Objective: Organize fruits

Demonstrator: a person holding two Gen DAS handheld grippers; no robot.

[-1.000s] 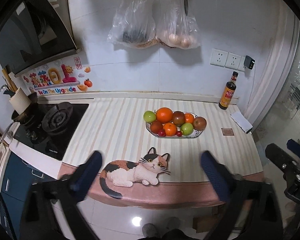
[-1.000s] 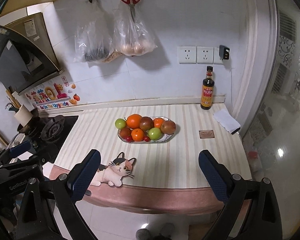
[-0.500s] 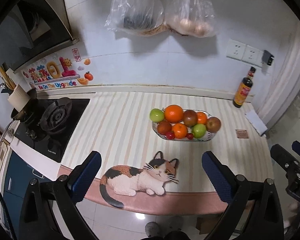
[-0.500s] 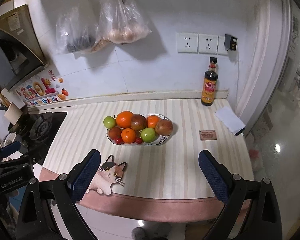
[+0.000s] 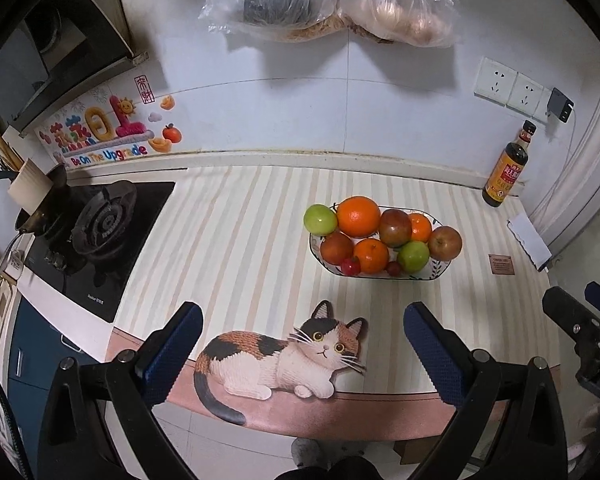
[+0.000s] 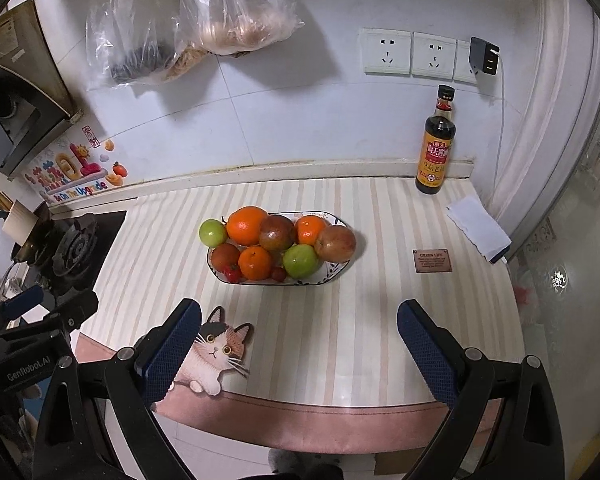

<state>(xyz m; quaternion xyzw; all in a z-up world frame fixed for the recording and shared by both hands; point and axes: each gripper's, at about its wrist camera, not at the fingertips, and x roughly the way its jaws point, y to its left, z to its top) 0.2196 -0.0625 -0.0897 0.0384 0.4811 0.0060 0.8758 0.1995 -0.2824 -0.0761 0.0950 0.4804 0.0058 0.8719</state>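
Observation:
An oval white dish [image 5: 436,274] [image 6: 332,274] stands on the striped counter, heaped with fruit: a large orange [image 5: 358,216] [image 6: 246,224], green apples [image 5: 320,219] [image 6: 300,260], red apples [image 5: 445,243] [image 6: 335,243], smaller oranges and small red tomatoes. My left gripper [image 5: 302,340] is open and empty, held above the counter's front edge, short of the dish. My right gripper [image 6: 298,336] is open and empty too, in front of the dish.
A cat-shaped mat [image 5: 284,356] [image 6: 216,354] lies at the counter's front edge. A gas hob [image 5: 100,224] with a pot is at left. A soy sauce bottle [image 6: 436,144], a folded white cloth [image 6: 478,228] and a small brown card [image 6: 432,260] are at right. Plastic bags [image 5: 328,0] hang on the wall.
Both grippers have moved forward and lower toward the counter; the fruit dish looks larger and nearer in both views. Both stay open and empty.

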